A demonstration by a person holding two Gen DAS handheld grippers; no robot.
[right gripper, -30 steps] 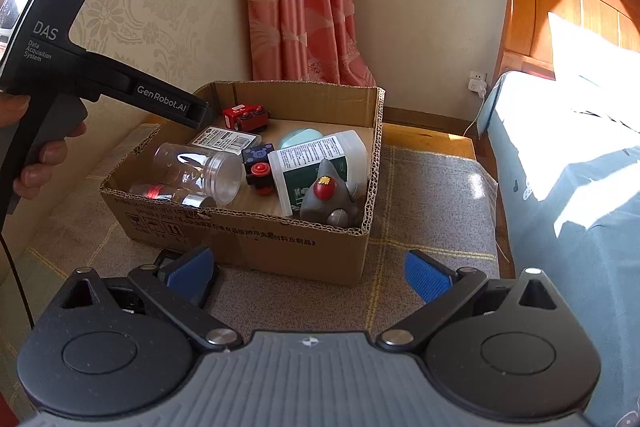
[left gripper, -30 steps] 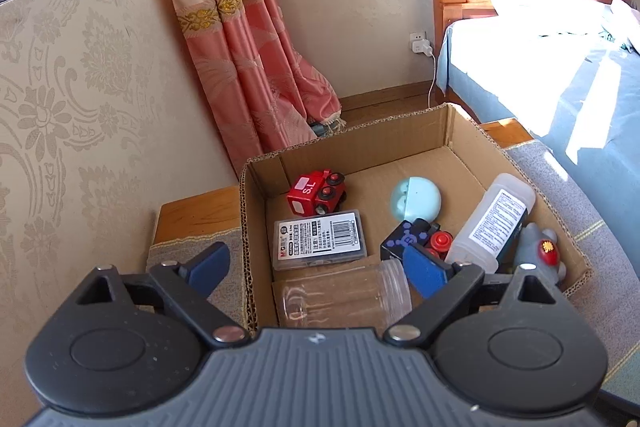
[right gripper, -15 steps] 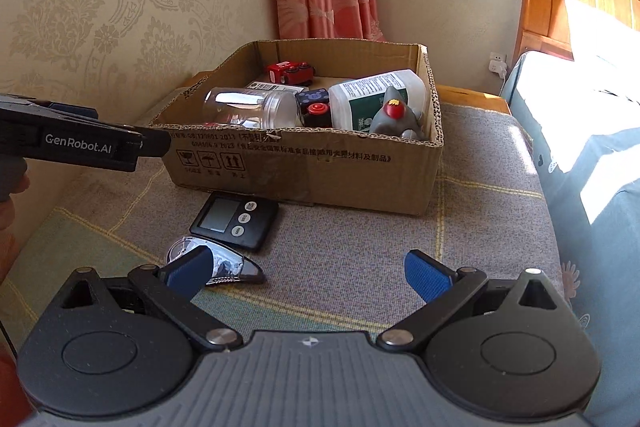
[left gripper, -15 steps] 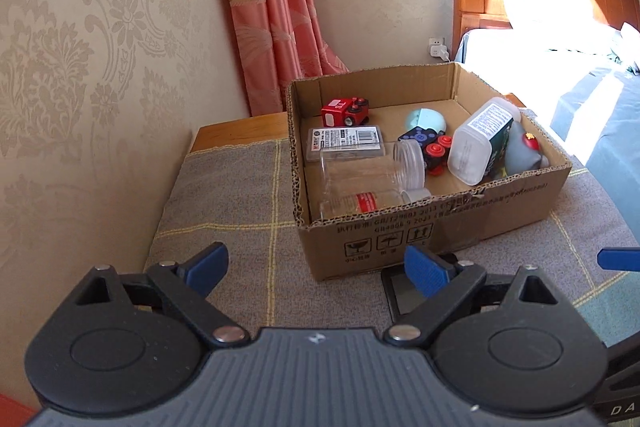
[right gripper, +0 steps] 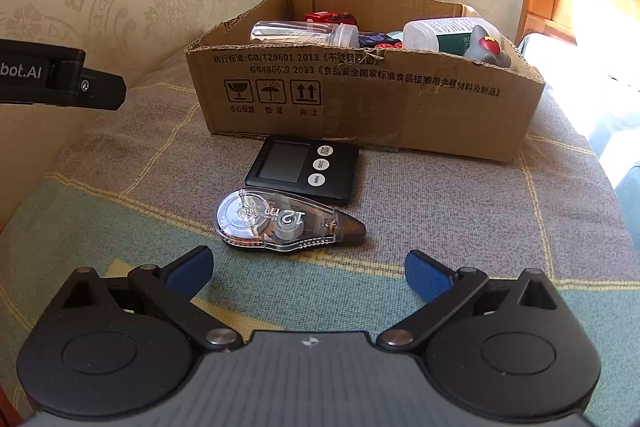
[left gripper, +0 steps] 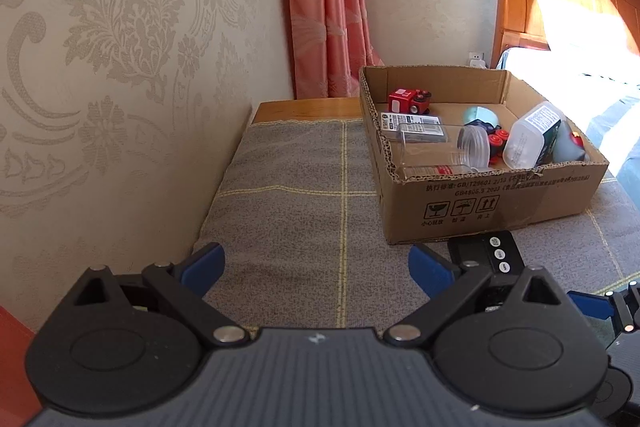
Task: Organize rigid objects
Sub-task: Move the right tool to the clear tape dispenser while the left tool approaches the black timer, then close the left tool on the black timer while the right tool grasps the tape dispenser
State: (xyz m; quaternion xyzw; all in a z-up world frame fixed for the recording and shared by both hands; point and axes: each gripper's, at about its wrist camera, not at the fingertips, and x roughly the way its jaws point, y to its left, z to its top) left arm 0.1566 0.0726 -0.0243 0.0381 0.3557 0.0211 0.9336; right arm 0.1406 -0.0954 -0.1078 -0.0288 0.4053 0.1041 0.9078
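Brown cardboard box holds several items; black digital timer and clear correction-tape dispenser remain outside on the worktop. Left tool and right tool both spread, empty.

Bare cloth lies between the right gripper, its fingers spread wide, and the correction tape dispenser. Just beyond, the digital timer sits against the cardboard box wall, blocking passage there. Left of the box, the cloth runs clear to the wallpapered wall.
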